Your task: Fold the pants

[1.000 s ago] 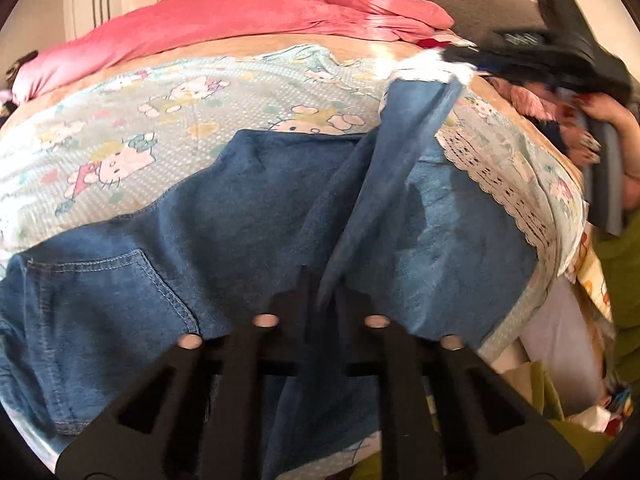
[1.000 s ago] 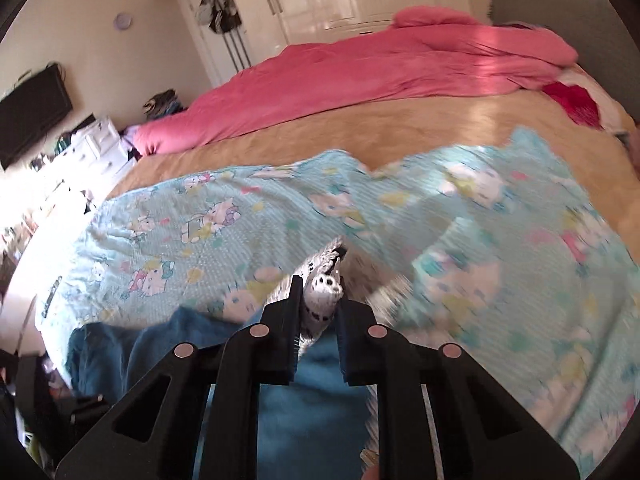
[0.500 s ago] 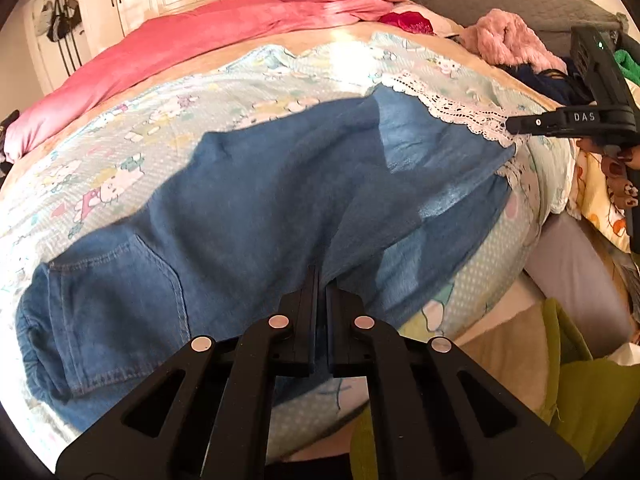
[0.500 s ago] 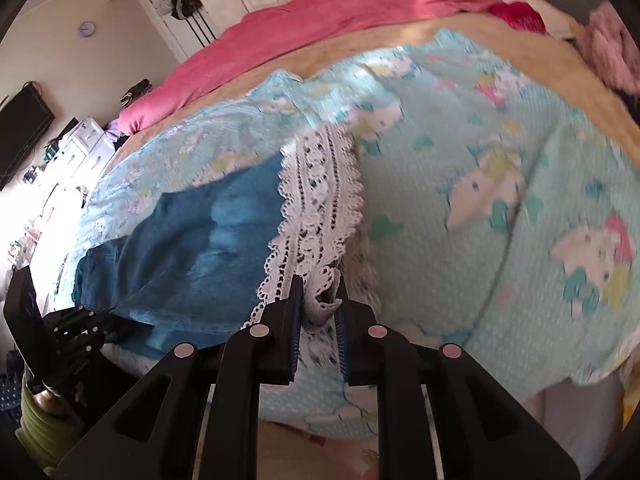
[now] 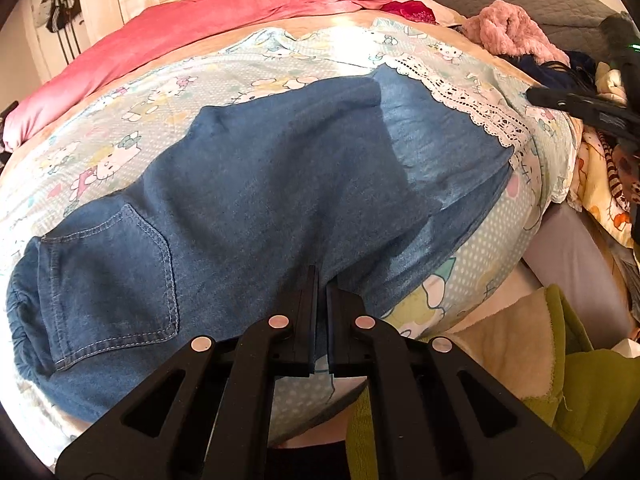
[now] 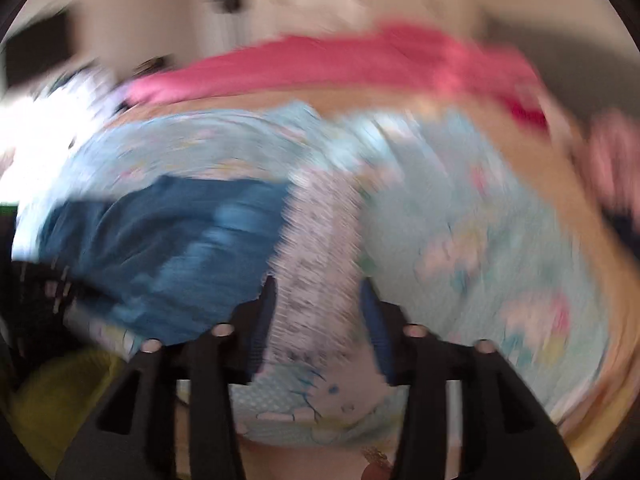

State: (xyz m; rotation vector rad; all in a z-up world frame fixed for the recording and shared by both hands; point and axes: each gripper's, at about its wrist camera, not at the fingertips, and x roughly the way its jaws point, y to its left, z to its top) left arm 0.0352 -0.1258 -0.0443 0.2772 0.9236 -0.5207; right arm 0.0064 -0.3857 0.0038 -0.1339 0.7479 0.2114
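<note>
A: Item: denim pants [image 5: 256, 208], laid flat across the cartoon-print sheet [image 5: 120, 128] near the bed's front edge; lace-trimmed hem [image 5: 460, 92] toward the right. Step?

B: Likely the lengthwise fold is done and being set down. Left tool [image 5: 322, 280] is clamped tight on the near denim edge. Right tool [image 6: 316, 284] is opening, the lace hem between its fingers but no longer pinched.

A: Next move?

B: Probably regrip the hem and carry it toward the waist. Open sheet lies beyond; clothes pile [image 5: 516, 32] crowds the right, and the bed edge drops just below.

pants [image 5: 256, 208]: flat on cartoon sheet [image 5: 120, 152] | left gripper [image 5: 322, 280]: jaws pinching near denim edge
</note>
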